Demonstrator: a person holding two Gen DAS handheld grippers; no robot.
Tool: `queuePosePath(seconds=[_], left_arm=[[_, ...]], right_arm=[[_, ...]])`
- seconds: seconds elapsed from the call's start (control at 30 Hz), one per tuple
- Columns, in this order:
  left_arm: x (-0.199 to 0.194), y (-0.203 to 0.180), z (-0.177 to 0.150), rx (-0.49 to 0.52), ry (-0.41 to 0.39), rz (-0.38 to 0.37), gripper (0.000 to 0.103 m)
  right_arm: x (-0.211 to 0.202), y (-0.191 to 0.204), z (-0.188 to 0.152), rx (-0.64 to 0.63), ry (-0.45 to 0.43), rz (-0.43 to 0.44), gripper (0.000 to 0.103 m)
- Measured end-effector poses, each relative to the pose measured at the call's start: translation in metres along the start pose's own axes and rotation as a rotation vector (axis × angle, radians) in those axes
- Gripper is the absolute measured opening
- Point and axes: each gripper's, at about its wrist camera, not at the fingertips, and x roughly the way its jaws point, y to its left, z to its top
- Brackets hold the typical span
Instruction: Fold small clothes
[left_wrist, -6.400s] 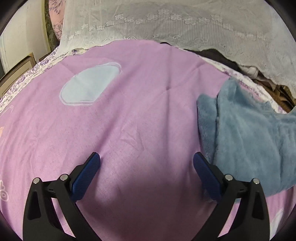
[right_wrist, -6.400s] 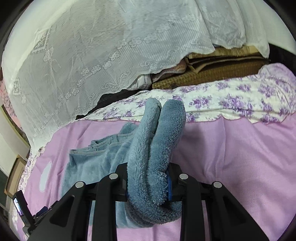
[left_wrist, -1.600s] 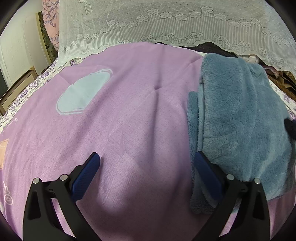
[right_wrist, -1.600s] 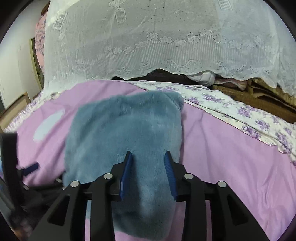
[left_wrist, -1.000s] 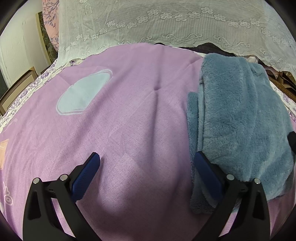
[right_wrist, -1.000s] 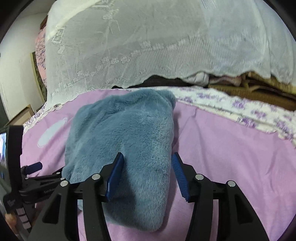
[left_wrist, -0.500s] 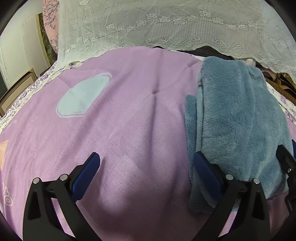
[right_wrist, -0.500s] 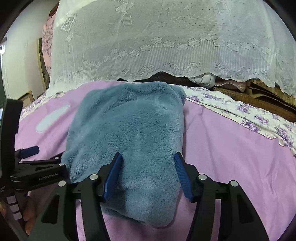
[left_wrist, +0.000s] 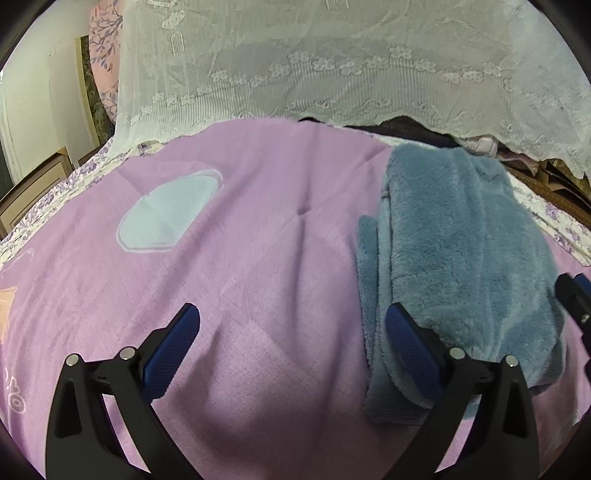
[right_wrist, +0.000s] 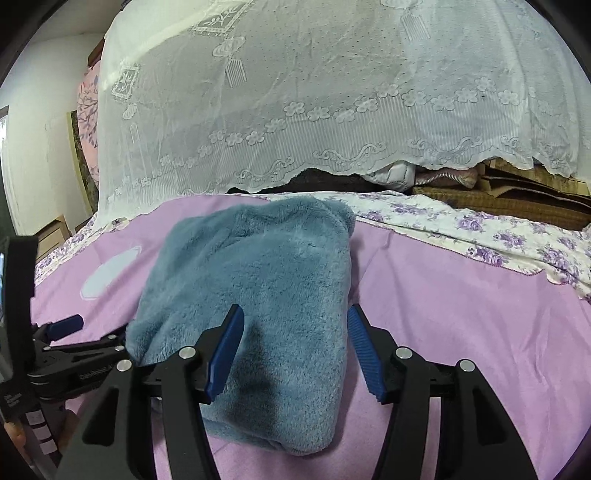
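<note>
Lying folded on the pink bedspread (right_wrist: 443, 295), the blue fleece garment (right_wrist: 258, 288) forms a thick, roughly rectangular bundle with its far end close to the hanging white lace cover (right_wrist: 332, 110). In the right wrist view it sits in the middle of the bed, its near edge rounded and doubled over, several layers stacked at the left side.

The right tool (right_wrist: 295, 343) hovers over the near end of the garment with its jaws standing partly apart; the blue pads (right_wrist: 364, 347) straddle the fleece without pressing it, so nothing is gripped. A dark shadow falls on the fleece between them.

The left tool (left_wrist: 291, 343) has its jaws spread wide over bare bedspread, holding nothing. Its right pad is just beside the garment's left edge, where the layered fleece (left_wrist: 461, 258) overlaps it; whether it touches I cannot tell. In the left wrist view the garment lies to the right, and a sliver of the right tool shows at the far right edge.

A pale blue oval patch (left_wrist: 170, 218) is printed on the bedspread, well apart from the garment on the left. A white sheet with purple flowers (right_wrist: 498, 236) runs along the far right side of the bed, and brown folded bedding (right_wrist: 517, 203) sits behind it under the lace.
</note>
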Motion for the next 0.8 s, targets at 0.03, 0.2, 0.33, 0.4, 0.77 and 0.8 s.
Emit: queuePosePath(seconds=[0.03, 0.2, 0.33, 0.4, 0.77, 0.8], left_arm=[[-0.003, 0.0, 0.001, -0.002, -0.012, -0.005, 0.099], [-0.02, 0.0, 0.002, -0.012, -0.085, -0.063, 0.098], [-0.012, -0.013, -0.002, 0.051, -0.049, -0.046, 0.099], [-0.006, -0.017, -0.005, 0.068, -0.026, -0.033, 0.099], [-0.016, -0.011, -0.004, 0.057, -0.049, -0.099, 0.099], [-0.018, -0.01, -0.003, 0.053, -0.05, -0.114, 0.099]], right_arm=[[0.0, 0.0, 0.0, -0.003, -0.001, 0.0, 0.059], [0.012, 0.007, -0.006, -0.038, 0.066, -0.008, 0.059], [0.016, 0.008, -0.01, -0.035, 0.089, -0.007, 0.061], [0.017, 0.007, -0.011, -0.032, 0.092, -0.005, 0.062], [-0.004, -0.013, 0.004, 0.048, 0.03, 0.02, 0.063], [-0.005, -0.015, 0.005, 0.056, 0.026, 0.022, 0.065]])
